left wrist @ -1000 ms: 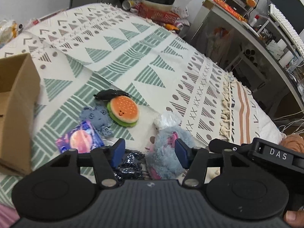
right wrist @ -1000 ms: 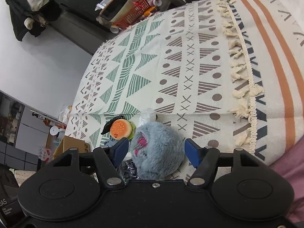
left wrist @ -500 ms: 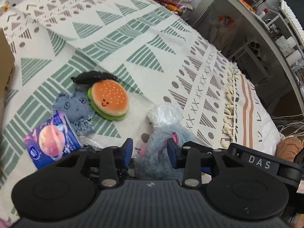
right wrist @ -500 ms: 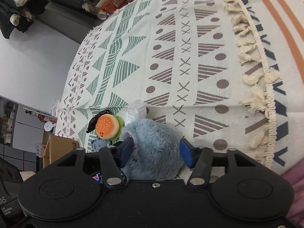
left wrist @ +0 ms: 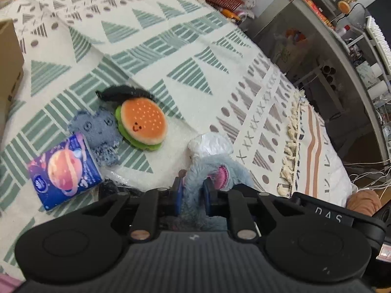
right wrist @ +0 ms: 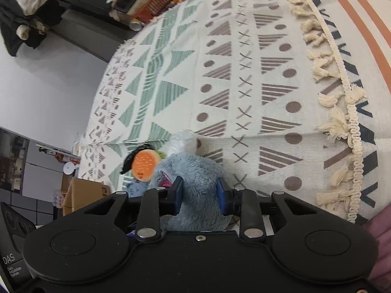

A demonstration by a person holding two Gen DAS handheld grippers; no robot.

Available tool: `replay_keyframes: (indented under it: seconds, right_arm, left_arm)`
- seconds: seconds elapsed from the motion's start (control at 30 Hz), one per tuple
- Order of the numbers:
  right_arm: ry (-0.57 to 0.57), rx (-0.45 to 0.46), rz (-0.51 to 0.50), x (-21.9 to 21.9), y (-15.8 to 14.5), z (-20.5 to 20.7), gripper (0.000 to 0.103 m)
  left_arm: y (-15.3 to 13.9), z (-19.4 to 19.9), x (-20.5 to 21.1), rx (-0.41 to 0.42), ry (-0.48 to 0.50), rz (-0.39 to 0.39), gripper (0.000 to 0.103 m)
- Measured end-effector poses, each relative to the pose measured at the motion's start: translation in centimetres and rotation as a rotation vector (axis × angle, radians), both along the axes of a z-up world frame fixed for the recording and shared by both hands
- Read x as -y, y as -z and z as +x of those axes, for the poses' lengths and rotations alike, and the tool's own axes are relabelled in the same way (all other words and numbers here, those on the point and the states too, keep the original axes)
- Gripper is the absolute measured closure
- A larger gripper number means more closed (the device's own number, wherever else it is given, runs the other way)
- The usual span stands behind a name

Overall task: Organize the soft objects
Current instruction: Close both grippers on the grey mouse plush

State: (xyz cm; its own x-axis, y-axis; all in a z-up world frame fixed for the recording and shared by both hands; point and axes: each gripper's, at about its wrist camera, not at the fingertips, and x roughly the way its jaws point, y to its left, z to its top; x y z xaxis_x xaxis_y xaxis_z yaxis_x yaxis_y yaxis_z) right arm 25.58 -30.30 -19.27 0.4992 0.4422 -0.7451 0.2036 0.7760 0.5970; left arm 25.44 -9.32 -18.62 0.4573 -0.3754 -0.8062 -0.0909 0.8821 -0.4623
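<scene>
Our left hand-held gripper (left wrist: pixel 191 191) pinches a narrow fold of the grey-blue plush toy (left wrist: pixel 215 168), and our right hand-held gripper (right wrist: pixel 198 193) clamps the toy's fuller body, so both hold the same plush low over the bed. Just beyond it lie a crumpled white plastic bag (left wrist: pixel 210 144), a burger plush (left wrist: pixel 141 125) resting against a black soft piece (left wrist: pixel 122 91), a small blue knitted toy (left wrist: pixel 97 128) and a planet-print tissue pack (left wrist: pixel 64 171) on the patterned blanket (left wrist: pixel 171 48). A cardboard box (left wrist: pixel 9 58) waits at the left edge. We judge sorting barely begun: all items remain outside the box. Both grippers point forward, tilted down toward the bed.
</scene>
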Motion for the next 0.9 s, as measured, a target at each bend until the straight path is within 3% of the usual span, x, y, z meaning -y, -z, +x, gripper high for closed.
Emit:
replay_keyframes:
  seconds: [0.37,0.9]
  right_arm:
    - [-0.079,0.159,-0.034,-1.8,-4.7,-2.0,0.078]
    - [-0.130,0.298,0.040,-4.4,-10.3,-5.6,0.079]
  left_arm:
    - [-4.4,-2.1,-1.4,0.101,-0.024,0.028,0.087]
    - [-11.7,-7.5,-4.8,0.211,-0.093,0.054,0.088]
